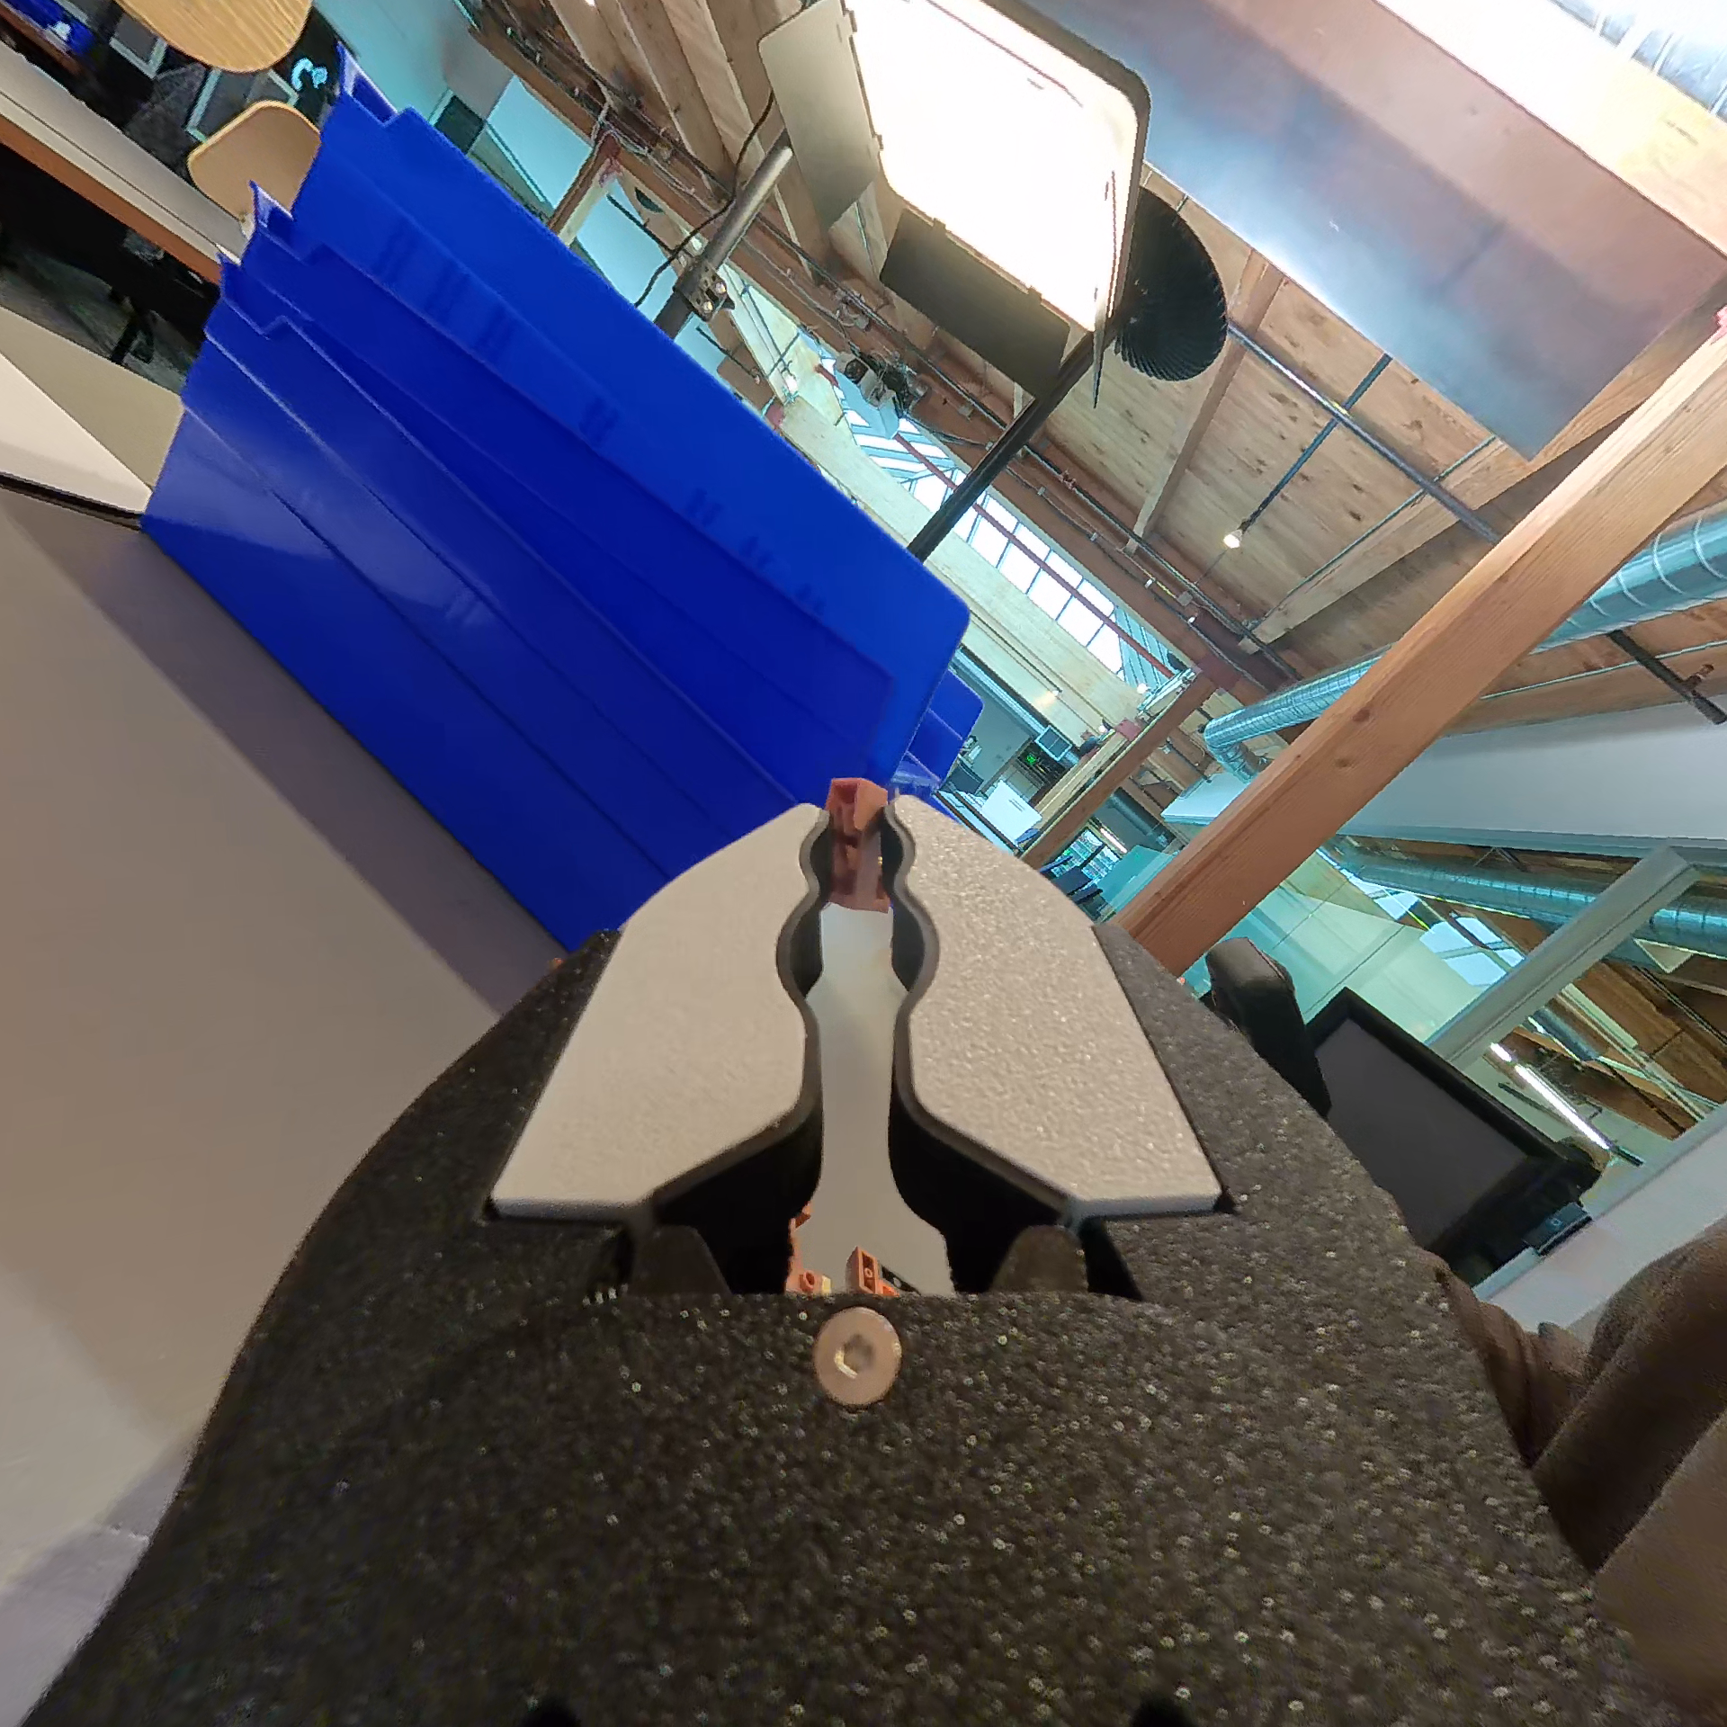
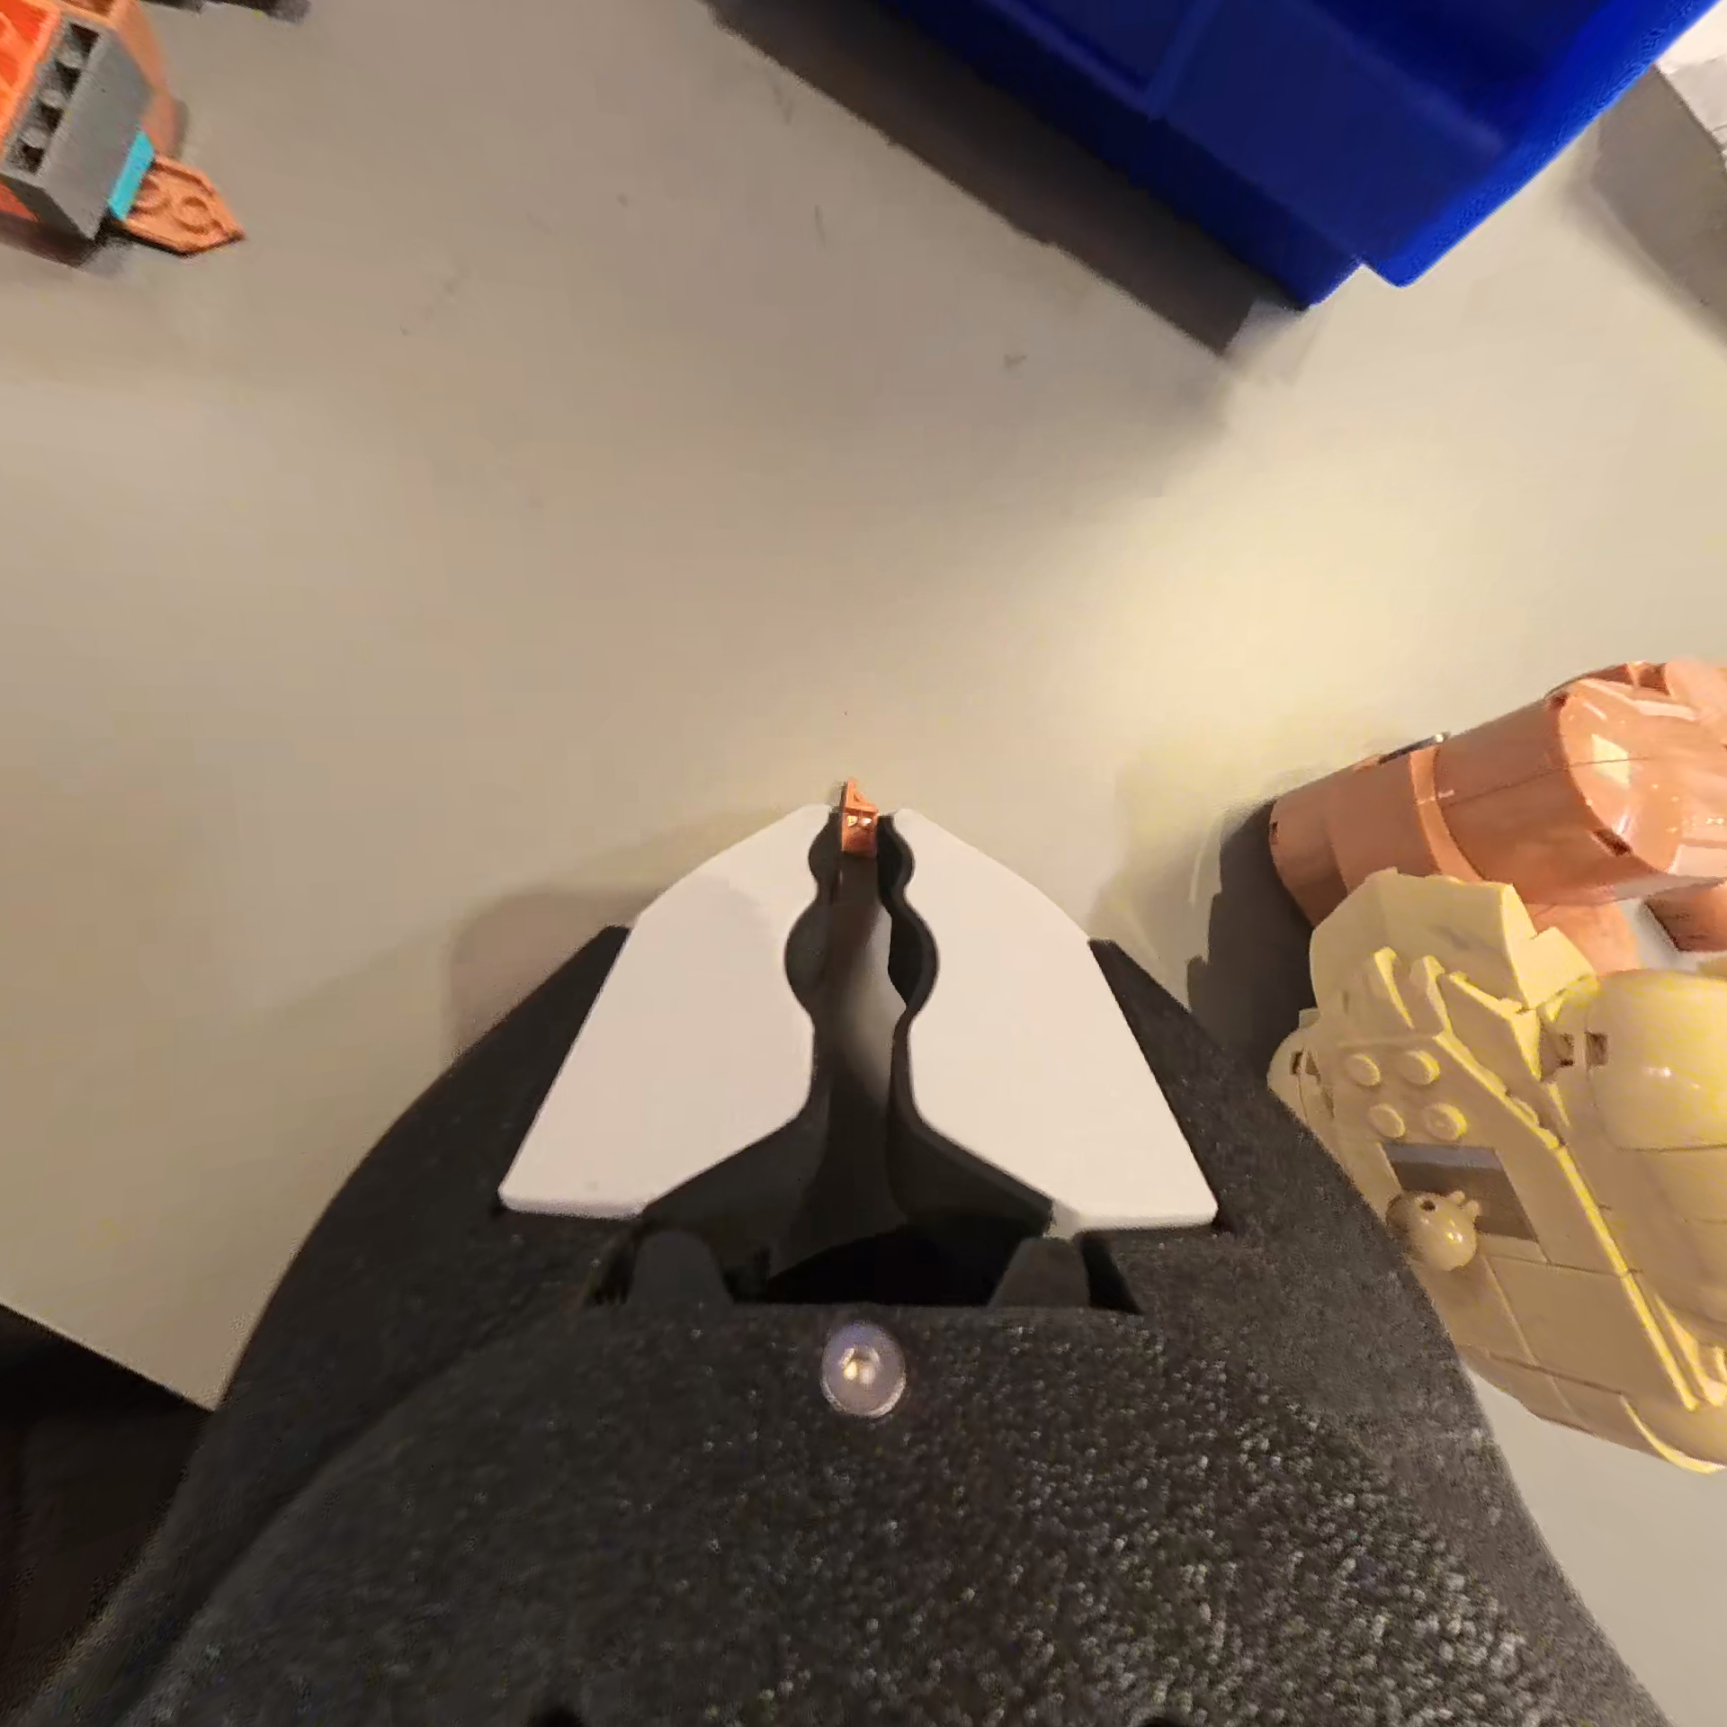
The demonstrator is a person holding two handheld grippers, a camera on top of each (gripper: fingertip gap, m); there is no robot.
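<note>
My left gripper (image 1: 856, 822) is shut on a small reddish-brown brick piece (image 1: 854, 846) and holds it tilted up above the grey table, in front of a stack of blue bins (image 1: 523, 523). My right gripper (image 2: 858, 820) is shut on a small thin orange-brown piece (image 2: 856, 824) and points down over the pale table top (image 2: 654, 523). A tan and peach brick model (image 2: 1514, 1047) lies on the table close to the right of the right gripper.
A small orange, grey and teal brick assembly (image 2: 84, 140) sits at the far left of the right wrist view. A blue bin (image 2: 1308, 131) stands at the far right. In the left wrist view a lamp panel (image 1: 991, 159), a wooden post (image 1: 1458, 654) and a dark monitor (image 1: 1439, 1140) show beyond. My hands' fingertips stand some 30 cm from each other.
</note>
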